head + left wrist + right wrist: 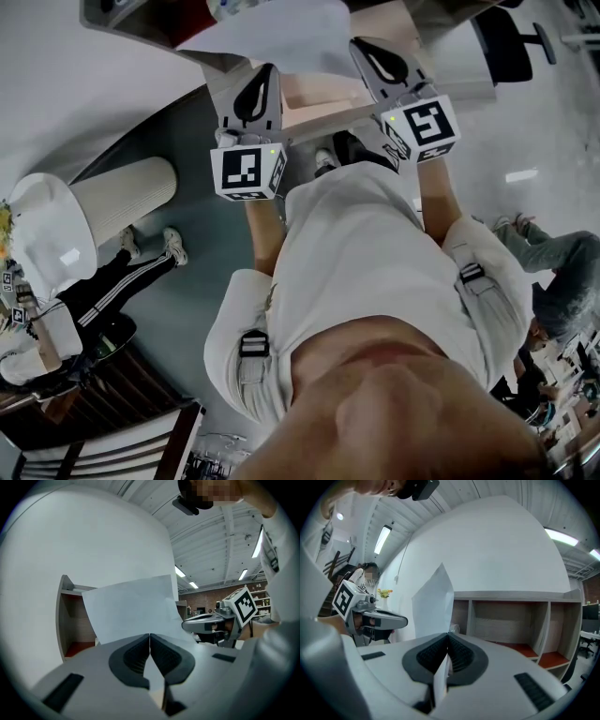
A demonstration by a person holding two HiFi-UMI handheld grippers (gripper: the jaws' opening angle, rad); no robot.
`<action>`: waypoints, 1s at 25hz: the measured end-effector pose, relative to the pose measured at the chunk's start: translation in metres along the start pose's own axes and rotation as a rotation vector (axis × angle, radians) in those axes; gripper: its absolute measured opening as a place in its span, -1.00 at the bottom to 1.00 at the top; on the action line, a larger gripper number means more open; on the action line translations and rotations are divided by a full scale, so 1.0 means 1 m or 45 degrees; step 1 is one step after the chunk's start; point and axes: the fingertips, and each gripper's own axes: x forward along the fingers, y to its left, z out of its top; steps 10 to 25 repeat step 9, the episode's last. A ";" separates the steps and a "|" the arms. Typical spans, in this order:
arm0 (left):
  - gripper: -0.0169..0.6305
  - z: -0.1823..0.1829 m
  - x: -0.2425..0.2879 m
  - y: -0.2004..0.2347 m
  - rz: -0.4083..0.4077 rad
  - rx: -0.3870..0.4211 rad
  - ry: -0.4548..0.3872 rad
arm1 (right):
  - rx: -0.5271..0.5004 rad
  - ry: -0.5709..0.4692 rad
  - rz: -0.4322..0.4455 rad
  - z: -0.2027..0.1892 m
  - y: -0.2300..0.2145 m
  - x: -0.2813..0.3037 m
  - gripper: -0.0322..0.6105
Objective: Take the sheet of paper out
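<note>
Low in frame, the left claw (149, 640) and right claw (448, 640) each clench the near edge of the sheet of paper (133, 609), two pinches that hold it spread. It rises mid-frame before the wooden shelf unit (512, 620), seemingly already out.

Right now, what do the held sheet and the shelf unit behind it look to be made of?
The sheet looks like thin, matte white paper: it curls softly at its free edge. The shelf unit looks like pale wood-grain board, probably laminate, with reddish-brown compartment floors.
</note>
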 end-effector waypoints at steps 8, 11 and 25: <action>-0.88 -0.006 -0.001 -0.003 -0.010 0.001 -0.008 | -0.012 0.006 -0.005 -0.006 0.003 -0.002 -0.84; -0.88 -0.006 -0.002 -0.002 -0.011 0.002 -0.007 | -0.013 0.006 -0.005 -0.006 0.004 -0.002 -0.84; -0.88 -0.006 -0.002 -0.002 -0.011 0.002 -0.007 | -0.013 0.006 -0.005 -0.006 0.004 -0.002 -0.84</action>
